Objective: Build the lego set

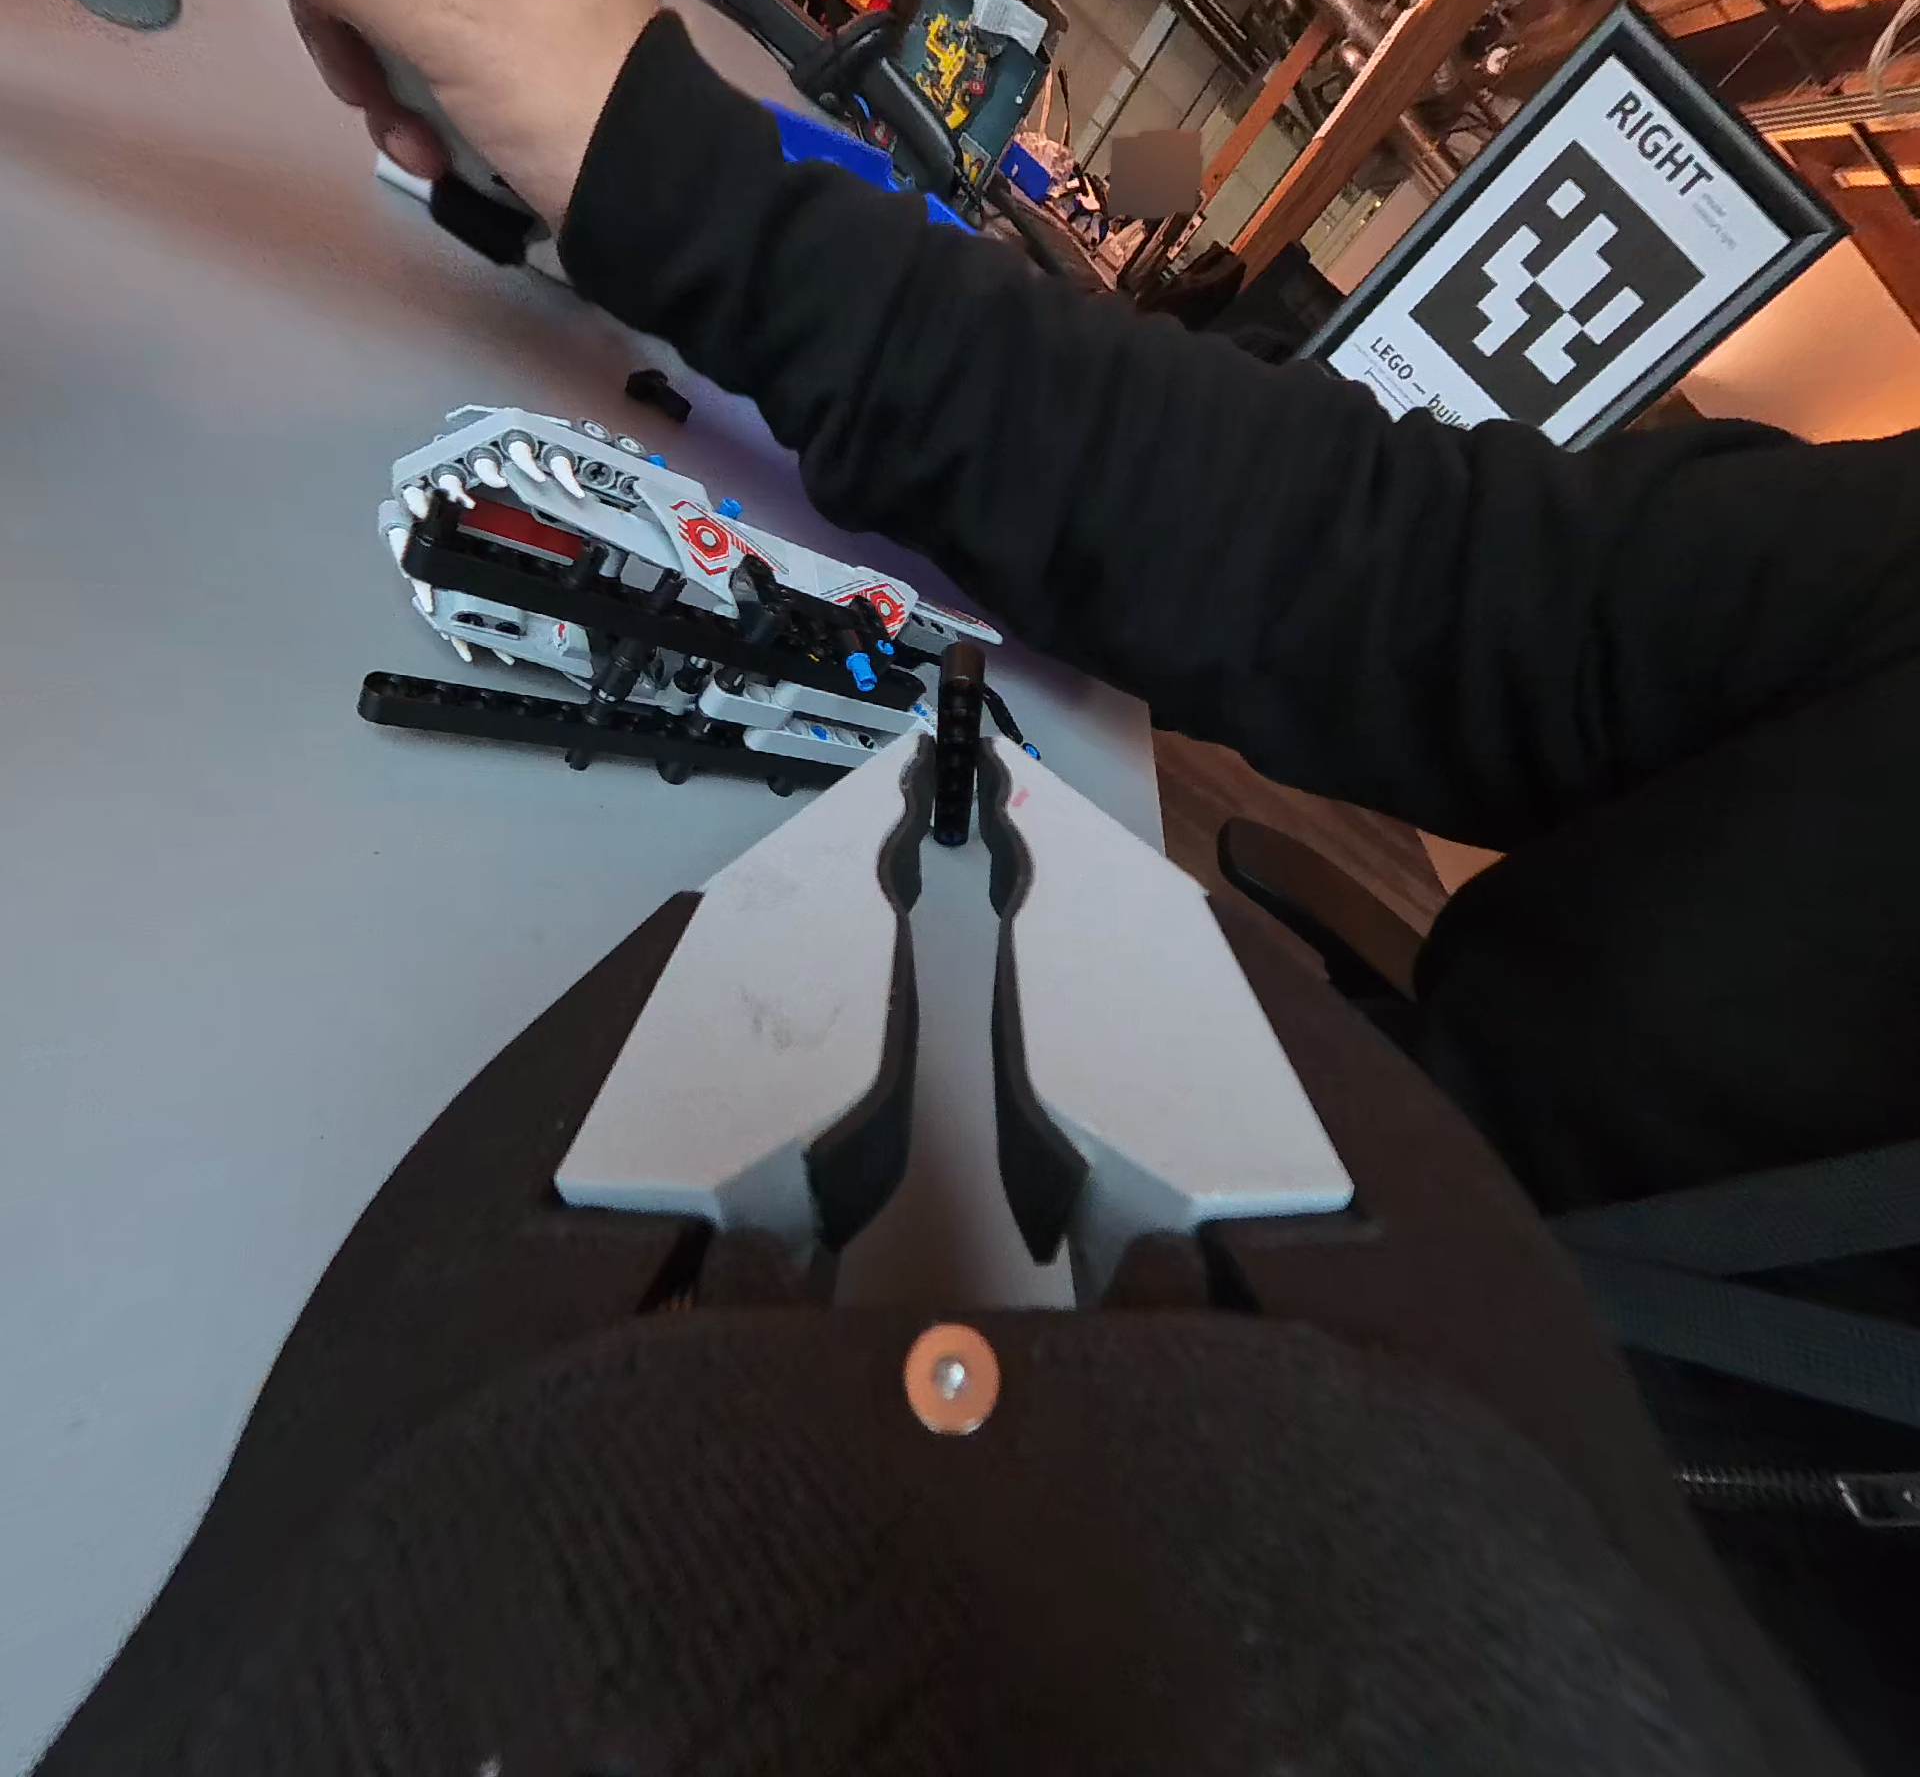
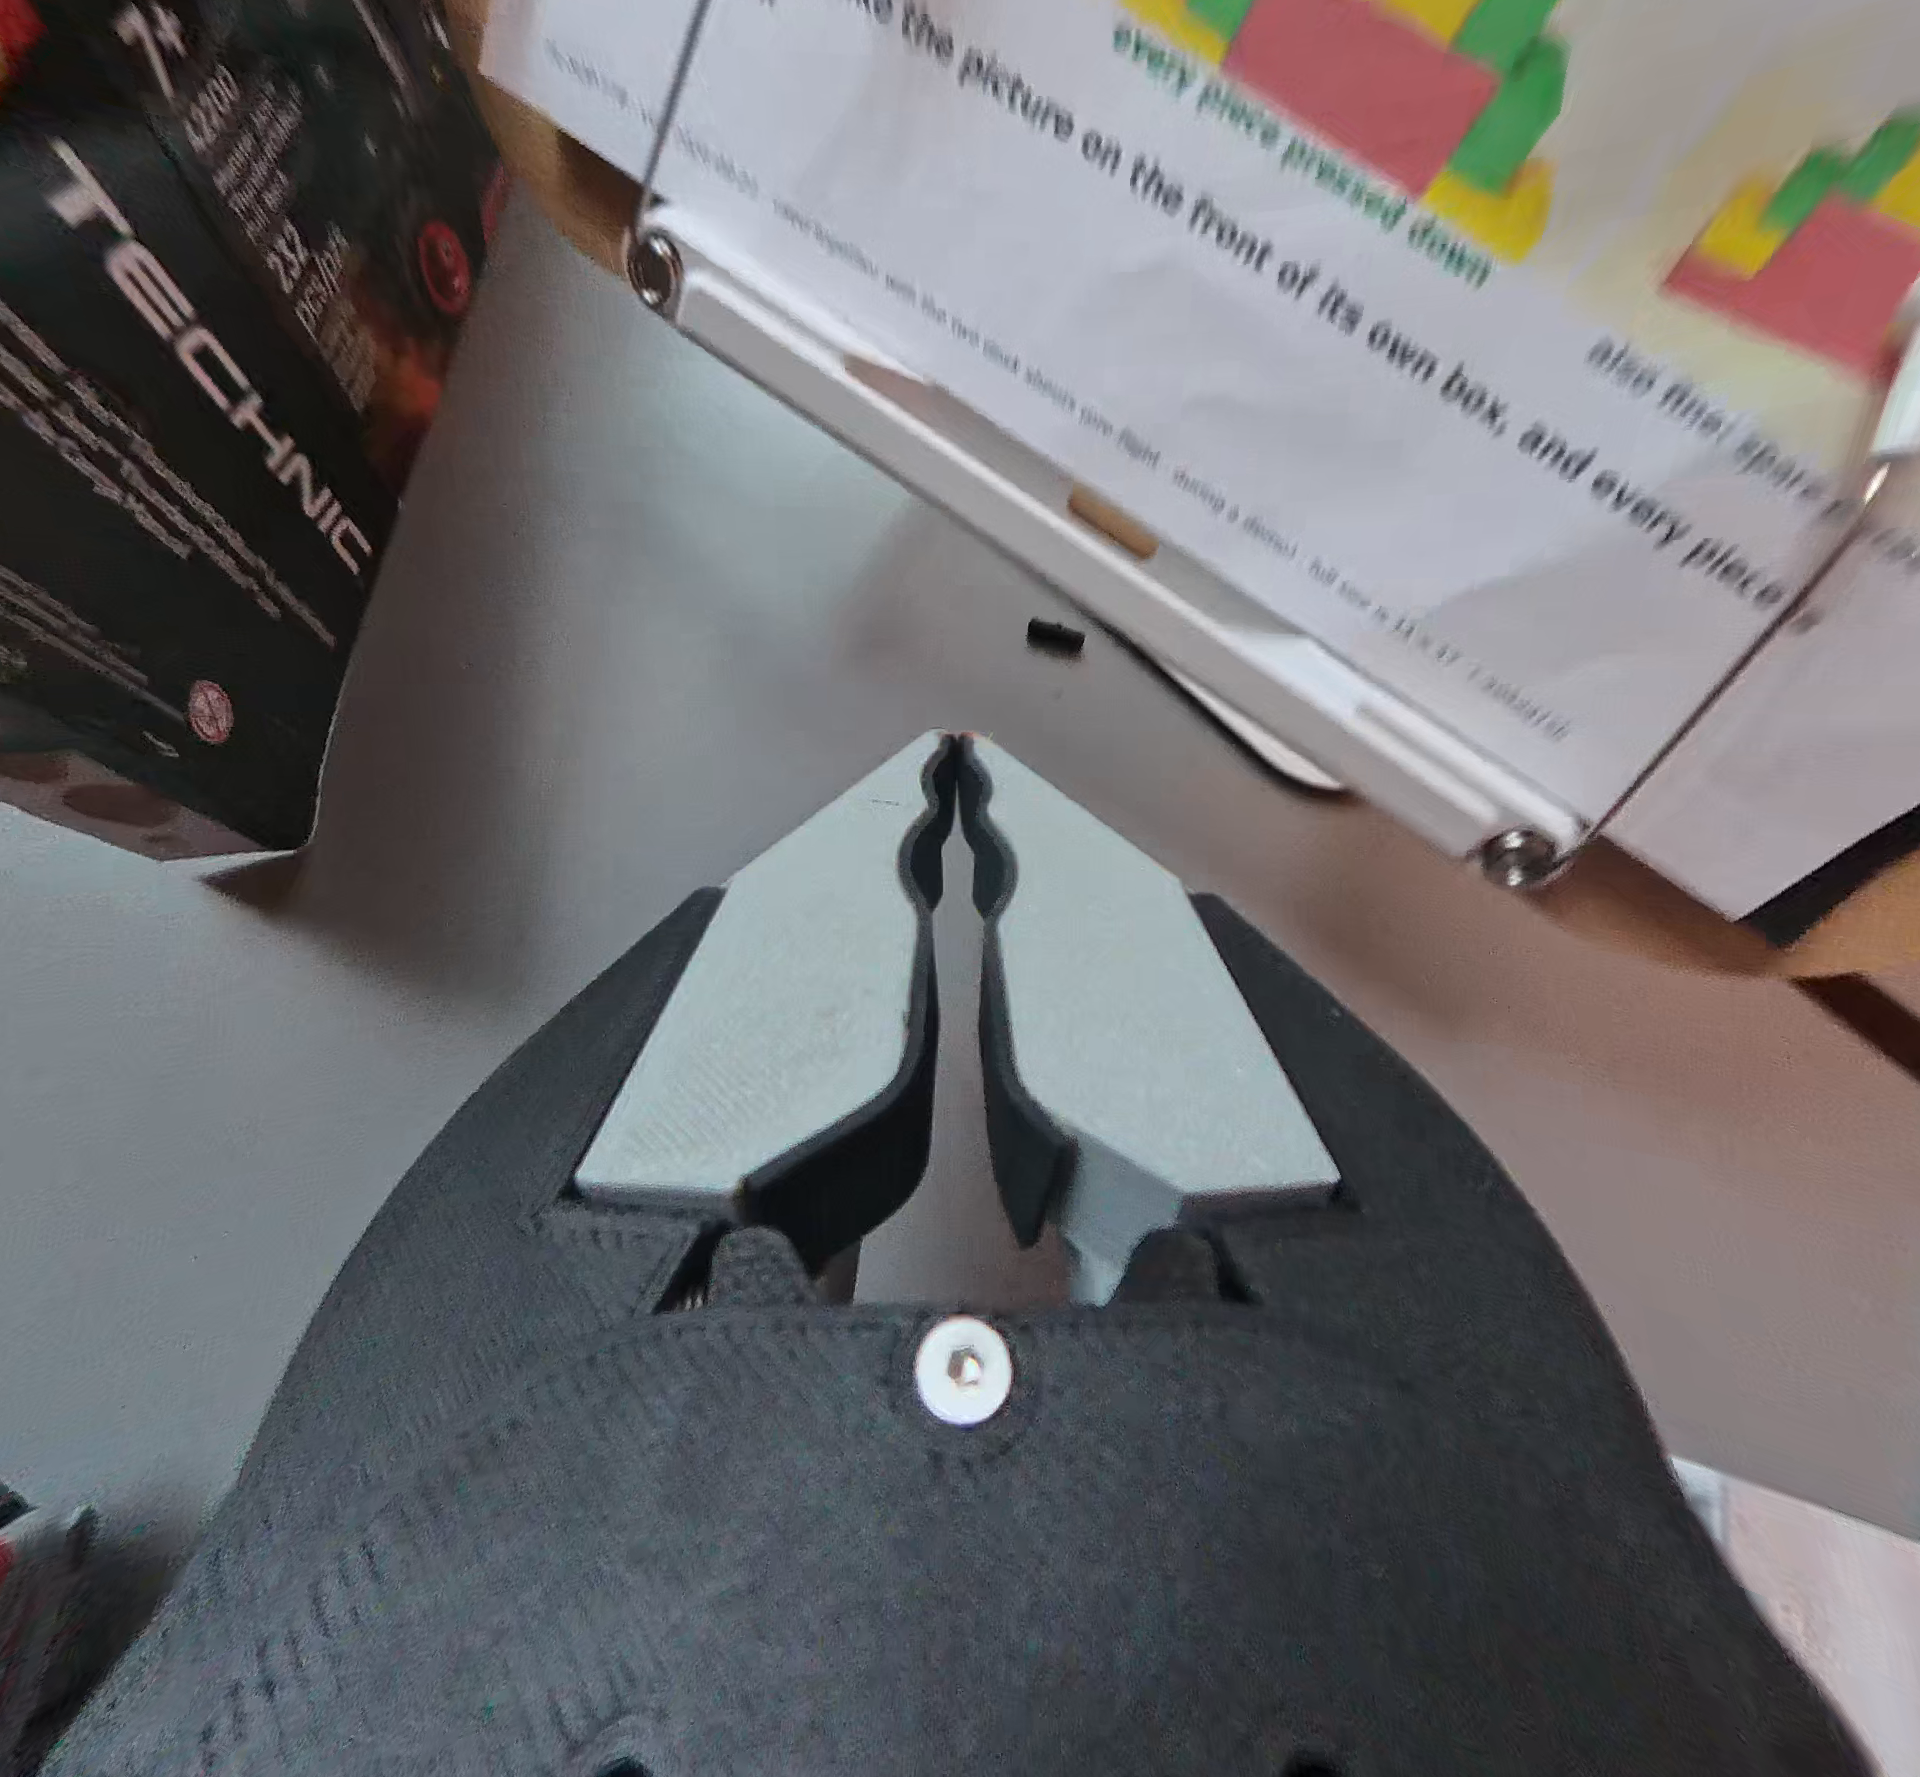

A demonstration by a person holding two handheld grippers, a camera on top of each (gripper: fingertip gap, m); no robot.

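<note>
One black beam (image 1: pixel 954 751) in left tool (image 1: pixel 951 771); right tool (image 2: pixel 957 751) closed, empty.

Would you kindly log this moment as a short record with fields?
left tongs: shut on black beam, held upright
right tongs: shut, nothing between them
model: grey, black and red build lying on grey table
loose parts: black piece beyond model; small black pin near instruction stand
box: dark, standing left of right tongs
</note>
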